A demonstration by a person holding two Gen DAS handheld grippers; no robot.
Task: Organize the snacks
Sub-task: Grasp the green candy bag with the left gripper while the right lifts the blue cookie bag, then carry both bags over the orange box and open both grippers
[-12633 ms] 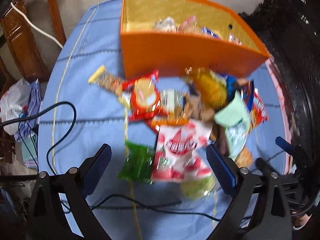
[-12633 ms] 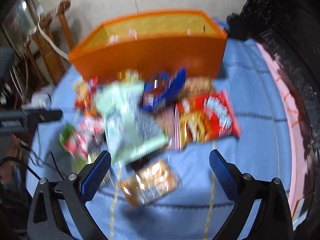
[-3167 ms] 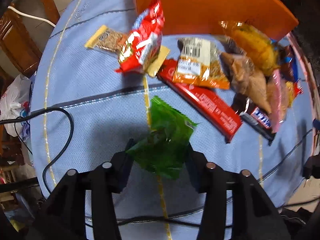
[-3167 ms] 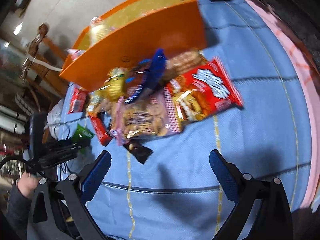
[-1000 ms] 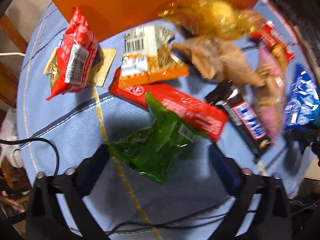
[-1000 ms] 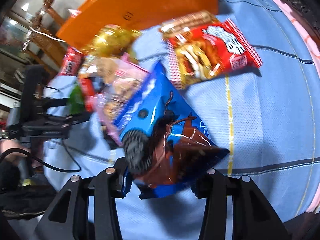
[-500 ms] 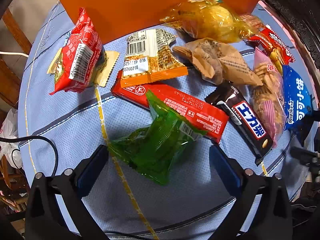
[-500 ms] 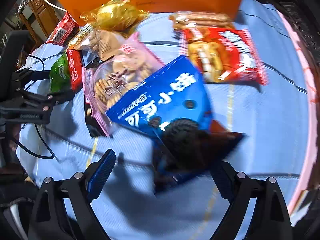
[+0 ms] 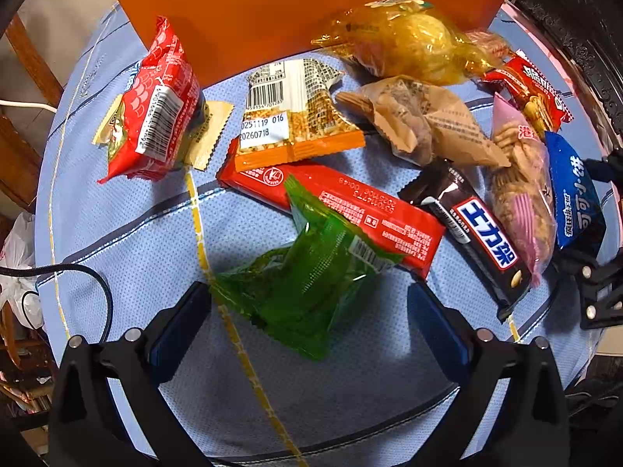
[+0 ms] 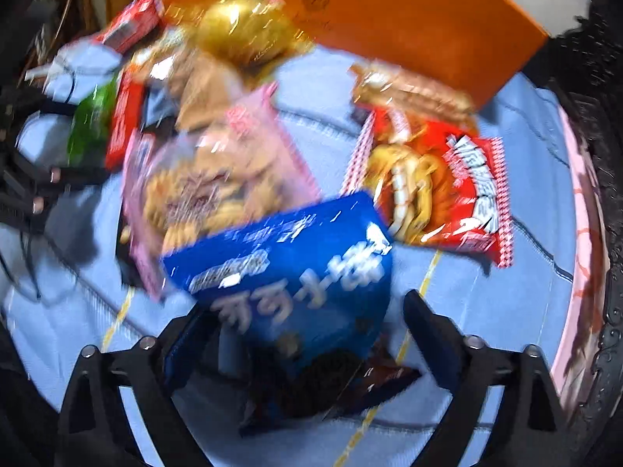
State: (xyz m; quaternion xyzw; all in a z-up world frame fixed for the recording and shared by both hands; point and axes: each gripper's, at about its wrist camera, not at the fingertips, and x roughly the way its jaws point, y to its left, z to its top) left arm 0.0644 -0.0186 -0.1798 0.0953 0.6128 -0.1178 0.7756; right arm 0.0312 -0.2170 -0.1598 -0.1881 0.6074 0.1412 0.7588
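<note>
On the left edge of the blue tablecloth (image 9: 128,241) a black cable (image 9: 93,276) loops in, and beside it a red snack packet (image 9: 155,116) with a barcode lies on top of a yellow-edged wrapper (image 9: 206,132). Behind them stands the wall of the orange box (image 9: 272,11). Next comes an orange-and-white packet (image 9: 296,116) with a printed date label, overlapping the top end of a long red bar (image 9: 350,206). The green packet (image 9: 307,272) lies crumpled on the cloth with its upper corner over that red bar; it sits between the fingers of the left gripper (image 9: 309,311), which are spread wide with neither pad pressing on it. Further right lie a yellow cellophane bag (image 9: 409,43), a brown paper-like bag (image 9: 424,124), a dark chocolate bar (image 9: 475,229), a pink bag of biscuits (image 9: 521,186), a red bag of crisps (image 9: 533,89) and, at the far right, the blue cookie bag (image 9: 572,194). In the blurred right wrist view the blue cookie bag (image 10: 296,264) rests on the cloth, its lower dark end between the fingers of the right gripper (image 10: 303,338), whose jaws are opening and stand clear of the bag. The pink bag touches its upper left edge; the red crisp bag lies just to its right.
</note>
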